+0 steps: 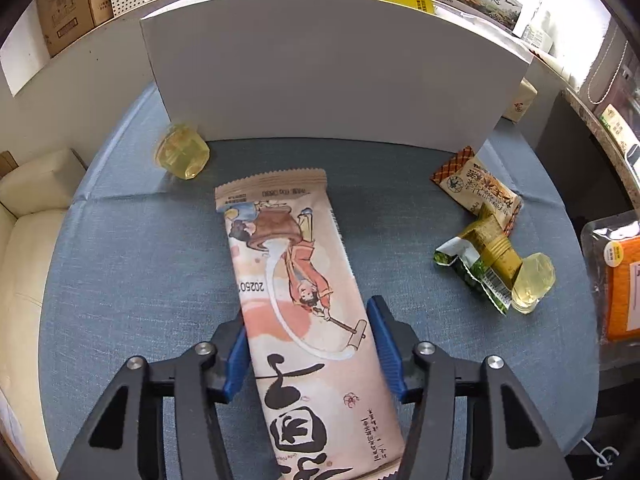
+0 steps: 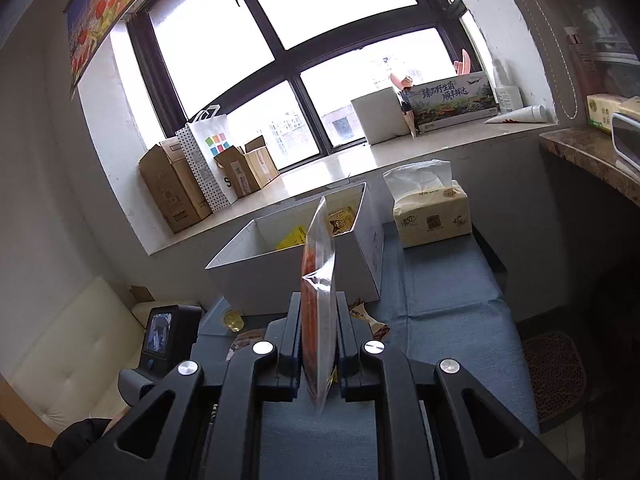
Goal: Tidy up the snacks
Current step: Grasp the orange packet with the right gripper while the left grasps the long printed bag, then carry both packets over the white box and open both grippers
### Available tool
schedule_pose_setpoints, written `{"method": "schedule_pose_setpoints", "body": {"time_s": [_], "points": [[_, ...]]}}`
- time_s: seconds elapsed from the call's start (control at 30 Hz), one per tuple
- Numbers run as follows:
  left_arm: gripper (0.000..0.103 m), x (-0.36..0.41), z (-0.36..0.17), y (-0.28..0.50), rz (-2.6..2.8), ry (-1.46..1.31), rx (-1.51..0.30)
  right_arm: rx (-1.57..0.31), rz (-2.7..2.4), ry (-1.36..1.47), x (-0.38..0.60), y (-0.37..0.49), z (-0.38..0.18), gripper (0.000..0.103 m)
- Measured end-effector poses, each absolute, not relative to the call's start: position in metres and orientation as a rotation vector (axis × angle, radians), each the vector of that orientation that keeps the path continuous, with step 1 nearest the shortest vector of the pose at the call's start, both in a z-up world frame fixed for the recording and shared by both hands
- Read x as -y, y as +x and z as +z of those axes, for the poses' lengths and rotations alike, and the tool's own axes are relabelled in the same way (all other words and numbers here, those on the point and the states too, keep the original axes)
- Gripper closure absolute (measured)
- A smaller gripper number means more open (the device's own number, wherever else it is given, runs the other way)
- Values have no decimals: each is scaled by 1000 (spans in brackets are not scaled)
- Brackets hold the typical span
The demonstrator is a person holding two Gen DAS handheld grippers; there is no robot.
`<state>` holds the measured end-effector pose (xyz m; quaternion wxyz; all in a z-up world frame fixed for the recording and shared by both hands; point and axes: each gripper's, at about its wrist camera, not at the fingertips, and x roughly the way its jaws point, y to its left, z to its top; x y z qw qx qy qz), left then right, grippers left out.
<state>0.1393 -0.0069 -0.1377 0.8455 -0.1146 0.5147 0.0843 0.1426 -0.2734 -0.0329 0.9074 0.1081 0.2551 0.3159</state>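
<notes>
A long pink snack packet (image 1: 280,240) with a cartoon figure lies lengthwise on the blue tablecloth (image 1: 140,260). My left gripper (image 1: 308,316) is shut on it, a blue pad against each long edge near its lower half. My right gripper (image 2: 319,304) is shut on a clear bag with orange-red contents (image 2: 320,248), held upright and edge-on in front of the open white box (image 2: 280,272). That box holds yellow and brown packets. In the left wrist view the white box wall (image 1: 320,80) stands just beyond the pink packet.
A yellow jelly cup (image 1: 182,154) sits left of the box. At the right lie a brown snack packet (image 1: 480,192), a green-gold packet (image 1: 480,264), another jelly cup (image 1: 534,276) and an orange clear-wrapped pack (image 1: 616,280). A tissue box (image 2: 432,216) stands beside the white box.
</notes>
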Motion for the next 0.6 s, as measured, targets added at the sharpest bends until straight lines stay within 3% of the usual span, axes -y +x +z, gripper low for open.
{"method": "schedule_pose_setpoints", "body": {"time_s": [0.3,0.6], "points": [[46,-13,-77,94,106,-228,-909,-511,691,232,259,144,-29,90],[45,-41,7,124,59,-185,-733,-467,732,162,216,184,11,90]]}}
